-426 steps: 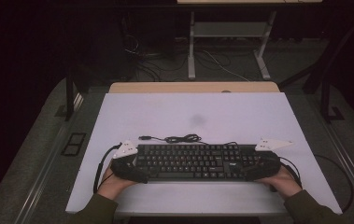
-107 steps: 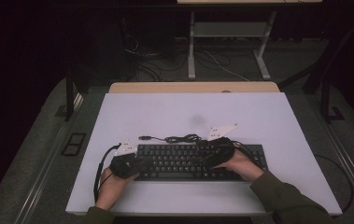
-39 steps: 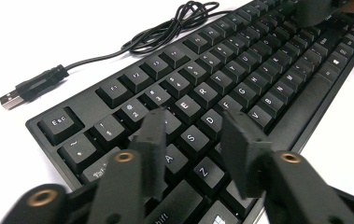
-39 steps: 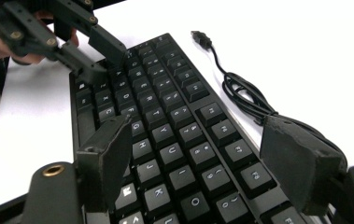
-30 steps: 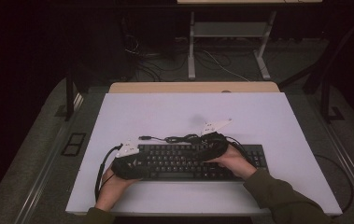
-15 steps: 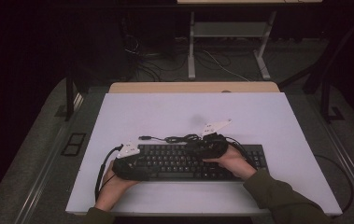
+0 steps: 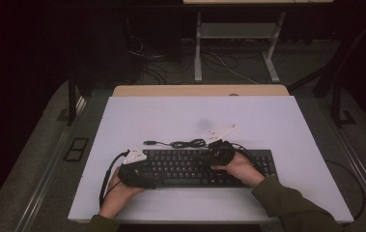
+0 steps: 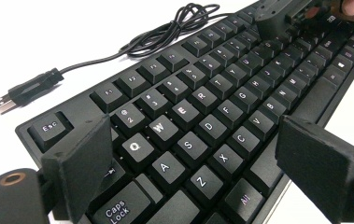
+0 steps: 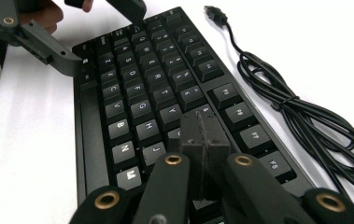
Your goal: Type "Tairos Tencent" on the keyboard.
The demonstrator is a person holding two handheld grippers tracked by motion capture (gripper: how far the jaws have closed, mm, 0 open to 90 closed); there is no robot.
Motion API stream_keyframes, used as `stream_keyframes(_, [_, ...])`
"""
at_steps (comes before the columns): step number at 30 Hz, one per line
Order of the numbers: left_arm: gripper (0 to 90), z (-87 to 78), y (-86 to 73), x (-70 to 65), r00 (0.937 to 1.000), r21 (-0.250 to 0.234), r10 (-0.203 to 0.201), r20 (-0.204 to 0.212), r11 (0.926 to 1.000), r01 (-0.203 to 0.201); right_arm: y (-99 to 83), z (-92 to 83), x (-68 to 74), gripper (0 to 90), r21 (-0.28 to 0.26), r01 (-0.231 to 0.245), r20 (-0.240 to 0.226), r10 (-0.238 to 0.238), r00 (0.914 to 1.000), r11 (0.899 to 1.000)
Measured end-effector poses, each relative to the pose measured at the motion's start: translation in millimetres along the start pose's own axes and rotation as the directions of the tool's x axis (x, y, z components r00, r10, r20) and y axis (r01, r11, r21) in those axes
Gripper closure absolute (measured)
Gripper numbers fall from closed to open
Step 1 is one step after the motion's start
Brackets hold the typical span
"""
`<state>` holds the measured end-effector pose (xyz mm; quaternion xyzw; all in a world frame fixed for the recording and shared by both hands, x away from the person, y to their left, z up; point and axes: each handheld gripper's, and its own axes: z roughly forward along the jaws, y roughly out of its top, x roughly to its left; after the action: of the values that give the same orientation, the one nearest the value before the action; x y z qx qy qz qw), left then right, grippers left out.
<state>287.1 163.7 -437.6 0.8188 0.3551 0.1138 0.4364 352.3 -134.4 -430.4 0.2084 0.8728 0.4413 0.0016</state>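
Keyboard (image 8: pixel 202 107) keys read Esc, Caps Lock, QWERTY; left gripper (image 8: pixel 188 172) hovers wide open, empty; right gripper (image 9: pixel 204 135) pinched shut, tips down on the keys.

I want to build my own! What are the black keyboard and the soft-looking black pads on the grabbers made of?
The black keyboard looks like hard plastic: matt keys with printed white letters and moulded edges. The pads on the left gripper look like dark foam or felt, going by their fuzzy, dull faces; I can't be sure which.
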Motion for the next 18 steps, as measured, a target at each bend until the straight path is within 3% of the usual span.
stream_keyframes(18, [10.7, -0.4, 0.4, 0.0, 0.9999, 0.001, 0.012, 0.0, 0.9999, -0.012, -2.2, 7.0, 1.7, 89.4, 0.046, 0.011, 0.008, -0.012, 0.9999, 0.999])
